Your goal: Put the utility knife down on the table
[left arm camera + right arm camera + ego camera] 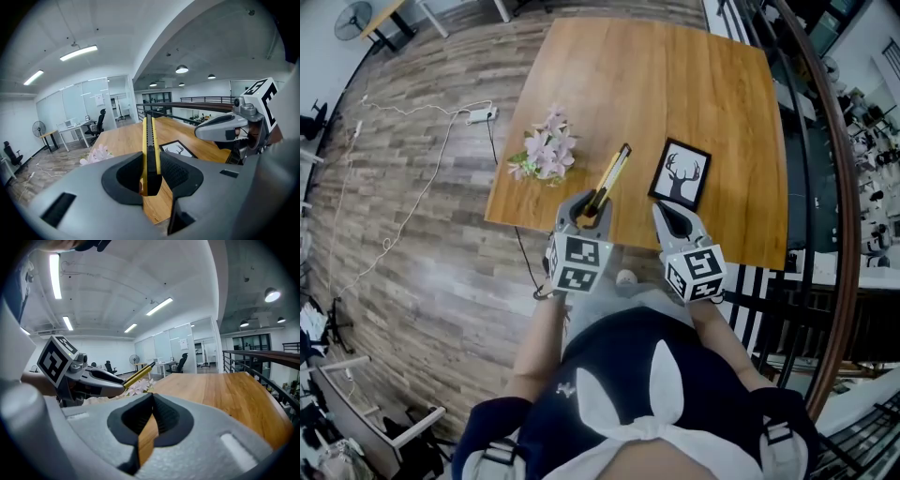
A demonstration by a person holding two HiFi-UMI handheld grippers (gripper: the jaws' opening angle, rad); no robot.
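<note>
Left hand-held gripper: pinches knife by its near end, pads pressed on both flat sides. Holds it in the air at the near edge of the bench, with the far end slanting up and out over the wood. Seen from the head view, knife points between flowers and framed deer picture, seemingly touching neither.

Right hand-held gripper: jaws pressed together at the tips, pinching nothing. Hangs just beside the left hand-held gripper, near the picture's front edge.

Task state, as a judgement: knife brought to the bench but not yet set down, and no sign of release. Left to do: lower onto bare wood between flowers and picture, lay flat, spread the jaws, draw back.
</note>
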